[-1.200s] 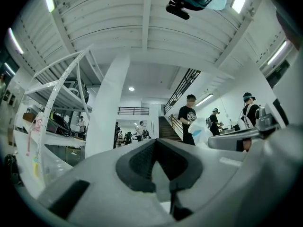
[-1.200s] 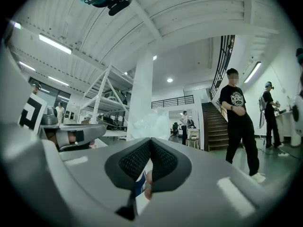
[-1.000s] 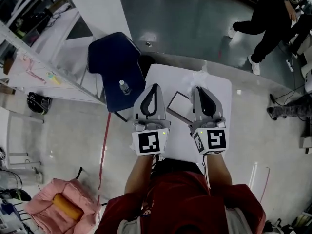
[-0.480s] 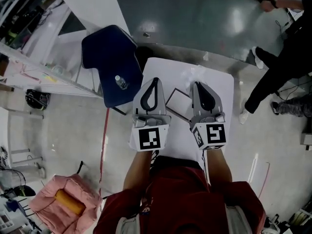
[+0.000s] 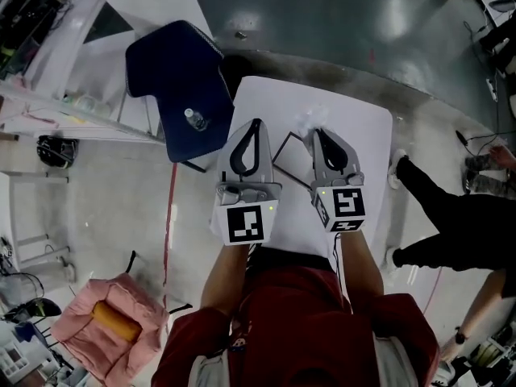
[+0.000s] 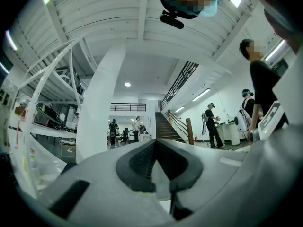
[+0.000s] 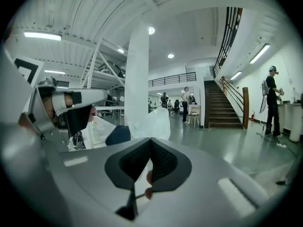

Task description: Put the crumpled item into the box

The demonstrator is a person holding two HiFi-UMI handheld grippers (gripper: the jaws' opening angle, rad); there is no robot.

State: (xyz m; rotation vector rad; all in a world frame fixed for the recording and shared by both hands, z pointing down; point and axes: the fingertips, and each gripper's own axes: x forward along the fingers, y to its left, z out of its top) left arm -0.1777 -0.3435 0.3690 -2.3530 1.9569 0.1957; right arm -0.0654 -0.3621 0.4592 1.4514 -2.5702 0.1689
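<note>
A crumpled white item (image 5: 310,120) lies on the white table (image 5: 367,151), just past the tip of my right gripper (image 5: 317,133). In the right gripper view the crumpled item (image 7: 150,121) rises right behind that gripper's (image 7: 150,140) jaws, which are shut with nothing between them. The box (image 5: 287,156) is a flat, dark-edged white square between the two grippers. My left gripper (image 5: 255,123) hovers over the table's left part, also shut and empty. In the left gripper view the gripper (image 6: 155,141) points up at the hall, and neither box nor item shows there.
A dark blue chair (image 5: 173,79) with a water bottle (image 5: 192,119) on it stands against the table's left edge. A person in black (image 5: 451,224) stands close to the table's right side. A pink bag (image 5: 97,337) lies on the floor at lower left.
Both grippers stay shut in nearly the same places over the table. The person in black has walked from the far right to beside the table's right edge.
</note>
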